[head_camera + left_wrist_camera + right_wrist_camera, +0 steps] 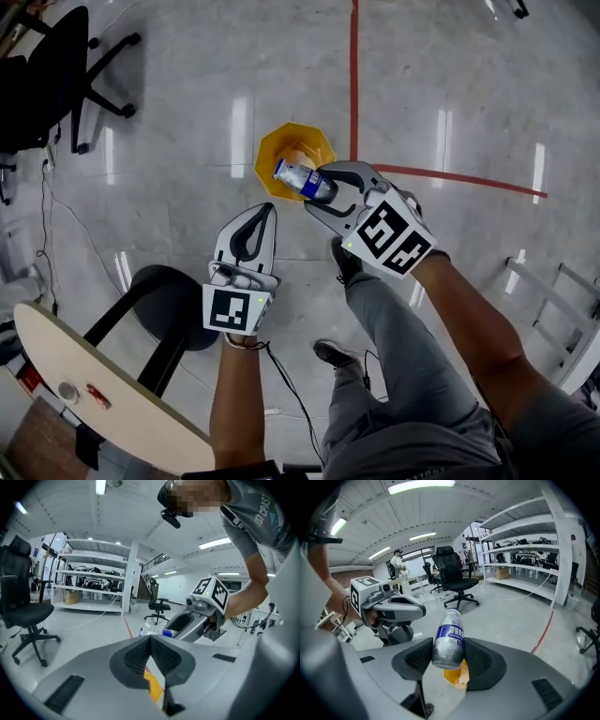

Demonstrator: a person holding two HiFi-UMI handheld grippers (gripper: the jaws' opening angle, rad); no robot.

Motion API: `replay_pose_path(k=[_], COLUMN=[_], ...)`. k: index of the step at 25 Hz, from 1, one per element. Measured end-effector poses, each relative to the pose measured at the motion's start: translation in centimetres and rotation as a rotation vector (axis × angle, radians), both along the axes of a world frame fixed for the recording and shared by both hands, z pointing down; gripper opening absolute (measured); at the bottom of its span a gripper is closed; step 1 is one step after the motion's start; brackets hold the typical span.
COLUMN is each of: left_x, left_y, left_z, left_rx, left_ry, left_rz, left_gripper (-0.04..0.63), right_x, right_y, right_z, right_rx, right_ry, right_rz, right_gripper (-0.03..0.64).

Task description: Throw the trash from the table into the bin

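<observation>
A silver bottle with a blue label (302, 178) is clamped between the fingers of my right gripper (315, 190), right over the yellow bin (281, 150) on the floor. In the right gripper view the bottle (449, 639) stands between both pads, with the bin (456, 677) showing below it. My left gripper (270, 208) hangs shut and empty just left of the bin's near edge. In the left gripper view its pads meet at the tips (151, 639), a piece of the bin (154, 687) shows under them, and the bottle (153, 632) lies beyond.
A beige round table (112, 403) at the lower left carries a small red item (98, 397) and a round object (67, 391). A black stool base (173, 305) sits beside it. A black office chair (47, 75) stands top left. Red tape (354, 75) crosses the floor. The person's shoes (345, 258) are near the bin.
</observation>
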State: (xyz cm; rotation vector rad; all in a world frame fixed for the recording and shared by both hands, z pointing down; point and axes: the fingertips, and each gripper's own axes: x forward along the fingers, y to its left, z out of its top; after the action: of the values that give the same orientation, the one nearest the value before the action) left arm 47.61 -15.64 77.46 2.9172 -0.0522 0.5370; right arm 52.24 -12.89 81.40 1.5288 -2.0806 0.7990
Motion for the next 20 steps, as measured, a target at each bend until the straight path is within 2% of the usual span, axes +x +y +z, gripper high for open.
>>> replay_pose_path(k=[5,9,12,20], left_x=[0.3,0.8,1.1,1.1], left_y=[0.3,0.4,0.2,-0.5], left_z=[3.5,4.1,3.4,-0.4], left_rx=[-0.035,-0.036,-0.038,-0.008], left_ry=[-0.037,-0.058,-0.062,-0.040], left_rz=[-0.012,-0.014,-0.024,-0.026], left_gripper=[0.034,0.034,0.034,0.034], right_x=[0.3,0.8,0.6,0.6], right_y=[0.1,0.1,-0.2,-0.4], right_z=[5.2,7.4,7.6,4.9], right_rx=[-0.047,-0.066,-0.072,-0.071], right_ry=[-0.018,-0.040,-0.077,-0.054], right_rz=[0.012,0.029,0.036,0.037], right_gripper=[0.213,0.215,0.216,0.215])
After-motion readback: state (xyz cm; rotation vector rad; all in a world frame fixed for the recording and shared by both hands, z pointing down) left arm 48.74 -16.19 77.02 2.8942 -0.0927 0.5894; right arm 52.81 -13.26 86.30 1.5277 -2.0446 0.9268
